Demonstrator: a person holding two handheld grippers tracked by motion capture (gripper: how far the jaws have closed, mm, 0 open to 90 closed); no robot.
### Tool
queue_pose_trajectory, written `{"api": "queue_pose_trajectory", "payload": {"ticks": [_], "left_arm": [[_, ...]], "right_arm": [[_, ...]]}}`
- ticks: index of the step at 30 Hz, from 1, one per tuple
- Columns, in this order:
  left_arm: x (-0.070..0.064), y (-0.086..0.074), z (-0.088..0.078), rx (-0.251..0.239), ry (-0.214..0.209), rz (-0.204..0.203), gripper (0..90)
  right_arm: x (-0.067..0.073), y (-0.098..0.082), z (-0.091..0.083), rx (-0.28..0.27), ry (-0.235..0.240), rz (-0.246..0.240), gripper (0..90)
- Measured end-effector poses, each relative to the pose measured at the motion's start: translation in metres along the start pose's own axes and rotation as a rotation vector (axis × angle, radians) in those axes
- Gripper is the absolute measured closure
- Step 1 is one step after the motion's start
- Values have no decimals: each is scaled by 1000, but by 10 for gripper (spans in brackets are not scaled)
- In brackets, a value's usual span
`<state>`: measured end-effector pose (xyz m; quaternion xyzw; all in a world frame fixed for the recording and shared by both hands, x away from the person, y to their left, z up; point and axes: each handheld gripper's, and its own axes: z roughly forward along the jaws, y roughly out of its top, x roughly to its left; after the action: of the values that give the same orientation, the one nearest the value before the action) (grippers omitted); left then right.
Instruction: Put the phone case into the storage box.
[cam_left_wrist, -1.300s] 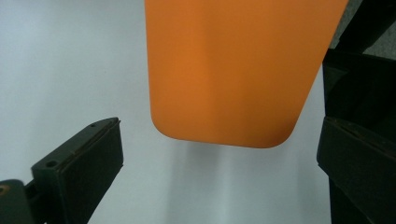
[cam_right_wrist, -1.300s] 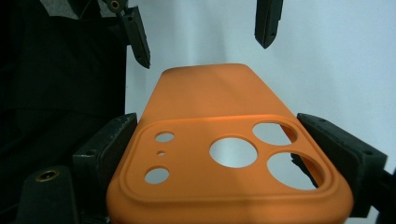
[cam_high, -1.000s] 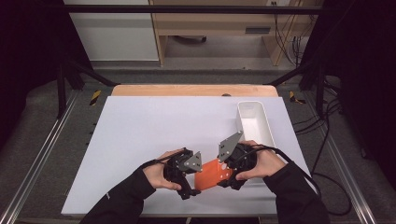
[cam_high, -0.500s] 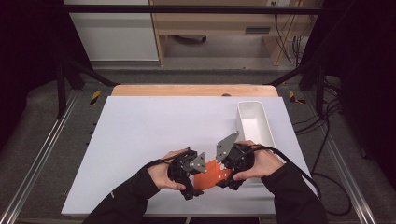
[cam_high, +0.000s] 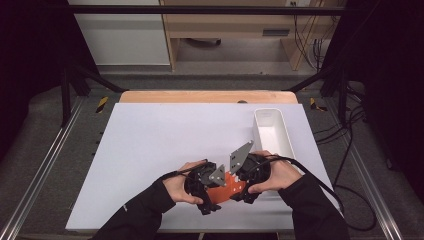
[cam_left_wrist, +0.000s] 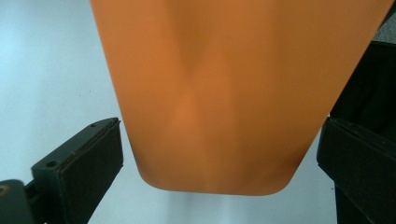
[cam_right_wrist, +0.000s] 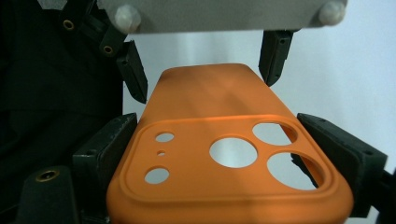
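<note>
An orange phone case (cam_high: 226, 186) sat between the two grippers at the near right of the white worktop (cam_high: 165, 150), close to the near edge. From the high view most of it was covered by the hands and the gripper bodies; just a small orange patch could be seen there.

The right gripper (cam_right_wrist: 231, 154) was clenched on the case's camera end, its jaws pressing the two long sides. In the right gripper view the camera cutouts, three large holes and three small ones, faced up, and the near end of the case ran off the bottom of the picture. Farther along, the left gripper's (cam_right_wrist: 205, 77) jaws stood on either side of the plain end, under its grey plate.

In the left gripper view the case (cam_left_wrist: 224, 93) hung as a blurred orange sheet with a rounded end, cut off at the top. The left gripper's jaws stood released, with white worktop visible between the left pad and the case; the right pad was partly out of frame, so contact there was hard to judge.

A white rectangular bin (cam_high: 272, 131) lay just beyond the right hand (cam_high: 280, 175), toward the far right. The left hand (cam_high: 179, 187) gripped its tool beside the case.
</note>
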<state>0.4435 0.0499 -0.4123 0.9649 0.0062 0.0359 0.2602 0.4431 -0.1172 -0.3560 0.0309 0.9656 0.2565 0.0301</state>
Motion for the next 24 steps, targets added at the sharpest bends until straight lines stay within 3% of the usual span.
{"api": "queue_pose_trajectory", "payload": {"ticks": [24], "left_arm": [[0,10,5,27,18,4,35]], "right_arm": [[-1,2,4,14,5,-11,162]]}}
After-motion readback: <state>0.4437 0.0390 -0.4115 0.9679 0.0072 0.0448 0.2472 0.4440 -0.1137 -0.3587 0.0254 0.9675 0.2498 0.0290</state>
